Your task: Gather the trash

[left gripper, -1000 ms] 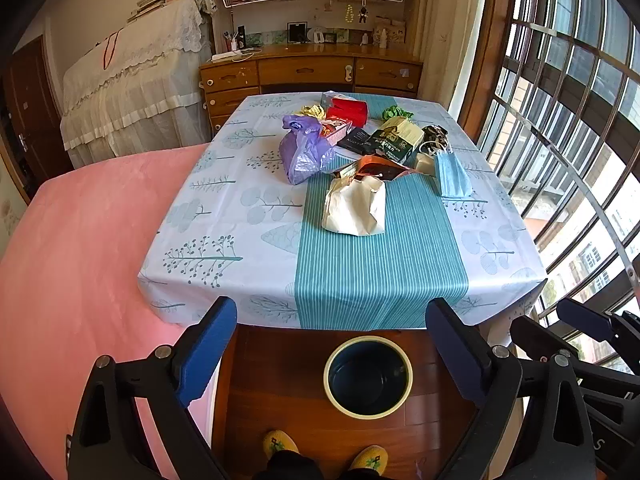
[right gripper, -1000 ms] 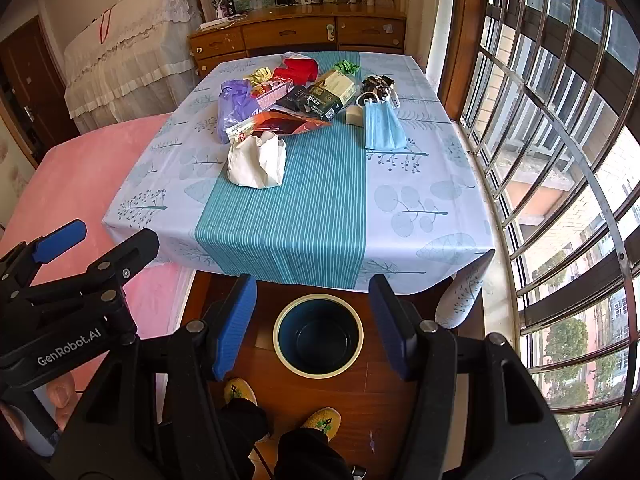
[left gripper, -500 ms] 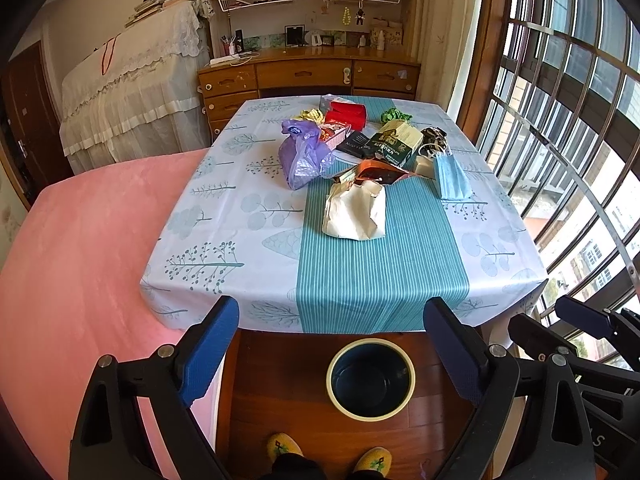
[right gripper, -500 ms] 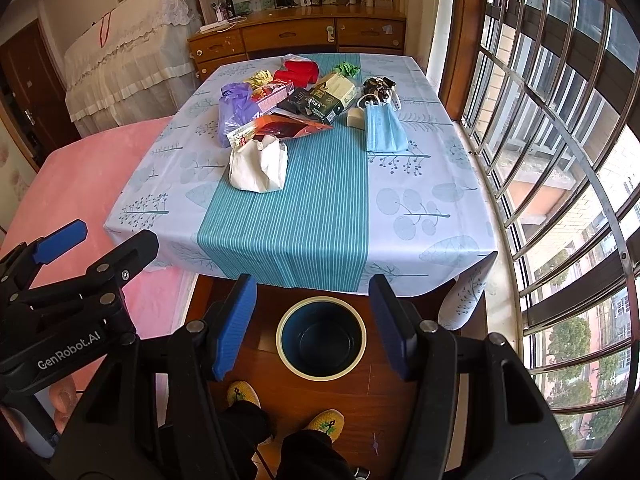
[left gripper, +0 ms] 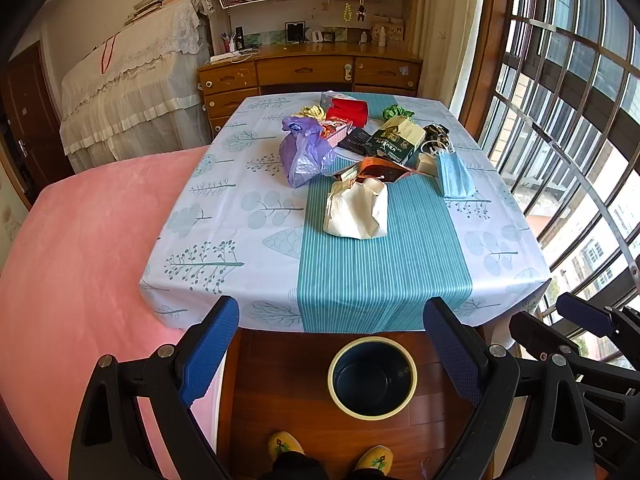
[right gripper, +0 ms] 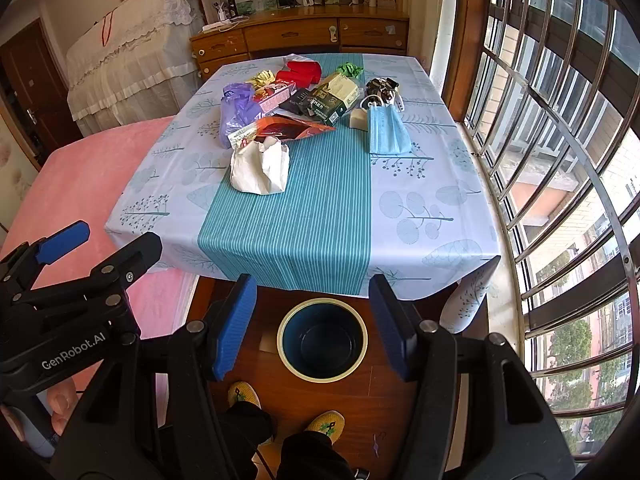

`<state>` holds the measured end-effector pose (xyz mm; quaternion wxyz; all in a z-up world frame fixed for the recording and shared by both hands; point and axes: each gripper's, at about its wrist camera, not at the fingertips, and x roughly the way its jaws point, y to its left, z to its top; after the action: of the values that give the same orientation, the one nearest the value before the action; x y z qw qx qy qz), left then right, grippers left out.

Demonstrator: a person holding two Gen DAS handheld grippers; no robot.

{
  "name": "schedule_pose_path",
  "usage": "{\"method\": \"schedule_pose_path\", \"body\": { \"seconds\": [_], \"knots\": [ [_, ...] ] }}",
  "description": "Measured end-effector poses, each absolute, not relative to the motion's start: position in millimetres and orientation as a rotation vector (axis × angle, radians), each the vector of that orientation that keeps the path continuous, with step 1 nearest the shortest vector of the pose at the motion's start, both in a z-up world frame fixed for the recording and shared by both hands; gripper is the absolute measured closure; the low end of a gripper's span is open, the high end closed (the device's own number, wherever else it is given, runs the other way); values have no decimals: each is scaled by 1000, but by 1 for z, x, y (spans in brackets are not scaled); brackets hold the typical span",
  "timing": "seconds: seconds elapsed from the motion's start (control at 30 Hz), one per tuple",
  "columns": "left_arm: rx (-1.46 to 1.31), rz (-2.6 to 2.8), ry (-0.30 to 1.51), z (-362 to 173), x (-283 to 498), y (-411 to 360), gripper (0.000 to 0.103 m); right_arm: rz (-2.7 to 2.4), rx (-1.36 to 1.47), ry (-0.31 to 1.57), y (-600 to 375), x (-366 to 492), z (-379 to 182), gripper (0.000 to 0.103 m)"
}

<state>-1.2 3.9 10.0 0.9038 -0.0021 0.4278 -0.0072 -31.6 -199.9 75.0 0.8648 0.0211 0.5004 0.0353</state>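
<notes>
A pile of trash lies on the far half of the table (left gripper: 224, 240): a white crumpled paper bag (left gripper: 357, 212) (right gripper: 261, 165), a purple plastic bag (left gripper: 301, 153) (right gripper: 236, 112), an orange wrapper (left gripper: 378, 168) (right gripper: 292, 127), a blue face mask (left gripper: 455, 174) (right gripper: 387, 130), a dark green box (left gripper: 394, 142) and a red pack (left gripper: 347, 110). A dark blue bin with a cream rim (left gripper: 372, 376) (right gripper: 322, 339) stands on the floor at the table's near edge. My left gripper (left gripper: 332, 348) and right gripper (right gripper: 314, 326) are both open and empty, held above the bin, short of the table.
A pink bed (left gripper: 80, 248) lies left of the table. A barred window (left gripper: 580, 120) runs along the right. A wooden desk with drawers (left gripper: 312, 72) stands behind the table. The person's yellow slippers (right gripper: 324, 424) are on the wood floor beside the bin.
Both views have shifted slightly; the table and bin sit a little lower and closer in frame. Nothing was grasped and no trash moved.
</notes>
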Motion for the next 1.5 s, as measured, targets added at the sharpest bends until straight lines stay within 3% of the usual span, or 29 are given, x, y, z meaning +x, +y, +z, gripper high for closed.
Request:
{"method": "schedule_pose_path", "body": {
  "seconds": [0.9,1.5],
  "knots": [
    [0,7,882,9,12,2,8,113,50,1029,-207,-12,75,47],
    [-10,57,835,45,19,16,8,166,6,953,-195,5,94,47]
  ]
}}
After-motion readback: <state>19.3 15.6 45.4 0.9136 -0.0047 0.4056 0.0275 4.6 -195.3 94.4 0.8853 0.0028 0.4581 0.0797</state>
